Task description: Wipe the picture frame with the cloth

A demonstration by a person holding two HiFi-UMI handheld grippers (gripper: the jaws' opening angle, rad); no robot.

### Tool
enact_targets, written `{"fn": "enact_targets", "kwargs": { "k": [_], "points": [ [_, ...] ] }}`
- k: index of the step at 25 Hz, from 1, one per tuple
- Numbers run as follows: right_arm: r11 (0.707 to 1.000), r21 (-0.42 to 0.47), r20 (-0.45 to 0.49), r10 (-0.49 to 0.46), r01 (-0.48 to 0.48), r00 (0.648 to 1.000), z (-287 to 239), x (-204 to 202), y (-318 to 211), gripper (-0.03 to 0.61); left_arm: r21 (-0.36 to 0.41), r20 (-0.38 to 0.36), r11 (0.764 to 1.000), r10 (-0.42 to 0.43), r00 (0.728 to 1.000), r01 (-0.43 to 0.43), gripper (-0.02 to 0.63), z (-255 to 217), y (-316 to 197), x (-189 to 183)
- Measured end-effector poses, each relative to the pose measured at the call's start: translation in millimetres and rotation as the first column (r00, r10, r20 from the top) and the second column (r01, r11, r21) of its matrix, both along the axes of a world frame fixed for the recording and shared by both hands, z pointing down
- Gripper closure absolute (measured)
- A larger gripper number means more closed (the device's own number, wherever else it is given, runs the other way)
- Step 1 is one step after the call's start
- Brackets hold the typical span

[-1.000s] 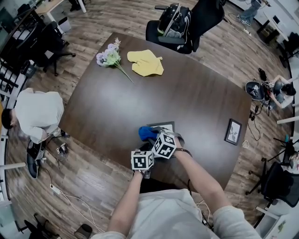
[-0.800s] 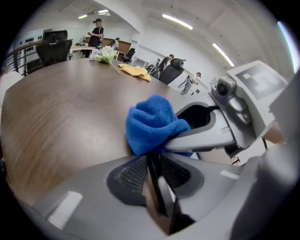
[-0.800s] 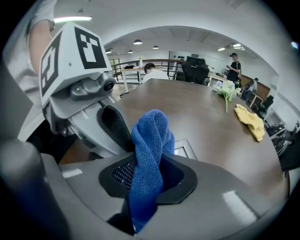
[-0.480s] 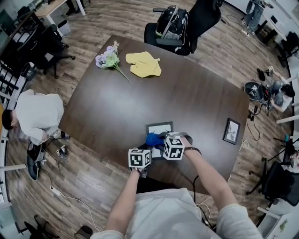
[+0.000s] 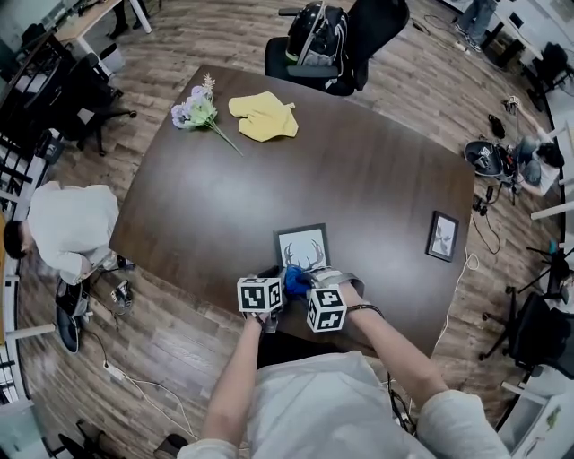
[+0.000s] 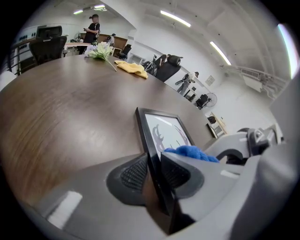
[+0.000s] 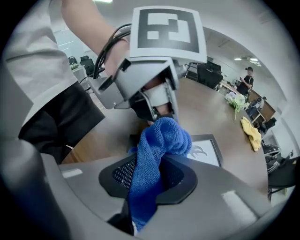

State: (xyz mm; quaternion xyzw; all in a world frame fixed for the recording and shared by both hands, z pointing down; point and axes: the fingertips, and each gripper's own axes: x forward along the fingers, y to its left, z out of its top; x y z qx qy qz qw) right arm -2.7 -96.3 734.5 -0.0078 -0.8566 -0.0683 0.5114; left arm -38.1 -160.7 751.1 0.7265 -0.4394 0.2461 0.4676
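While both arms reached up from the bottom of the head view, a person in white (image 5: 67, 229) sat on the wood floor at far left. Upper left on the dark desk (image 5: 359, 179): flowers (image 5: 193, 109), then a yellow cloth (image 5: 263, 116) just right of them, the two apart. Top centre, past the desk: a chair (image 5: 377, 22) with a backpack (image 5: 318, 36) on it.

Lower centre, near the desk's bottom edge: the picture frame (image 5: 302, 248), black border, antler print. The left hand-held gripper (image 5: 274, 278) sat at its lower left corner. The left gripper view showed the jaws clamped on the frame's black edge (image 6: 164, 131), which ran straight between the pads.

Just right of that, the blue cloth (image 5: 296, 281) was bunched at the frame's bottom edge, between the two marker cubes. The right hand-held gripper (image 5: 303, 285) was closed on it. In the right gripper view the cloth (image 7: 157, 145) filled the gap between the jaws and bulged out in front, over the near side of the frame. Cloth-to-glass contact not clear.

Right side of the desk: a small frame (image 5: 443, 237), well apart from the rest.
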Motion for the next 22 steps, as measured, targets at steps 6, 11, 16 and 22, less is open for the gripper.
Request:
{"fn": "enact_targets", "kwargs": {
  "k": [6, 11, 16, 22],
  "points": [
    [1.000, -0.012, 0.025, -0.025, 0.025, 0.999, -1.4, 4.6, 14.2, 0.489, -0.003, 0.007, 1.000, 0.001, 1.000, -0.001, 0.468, 0.4, 1.1, 0.1],
    [0.998, -0.054, -0.003, 0.016, -0.016, 1.000, 1.4, 43.6, 4.4, 0.489, -0.009, 0.006, 1.000, 0.012, 1.000, -0.012, 0.468, -0.6, 2.1, 0.8],
    [0.990, -0.087, 0.005, 0.116, -0.115, 0.993, 1.6, 62.9, -14.5, 0.488, -0.011, 0.004, 1.000, 0.019, 1.000, -0.018, 0.466, 0.1, 0.0, -0.1],
    [0.981, -0.086, 0.012, 0.176, -0.175, 0.984, 5.1, 64.6, -33.6, 0.486, -0.007, 0.008, 1.000, 0.026, 1.000, -0.026, 0.466, 1.0, 0.1, 1.3]
  ]
}}
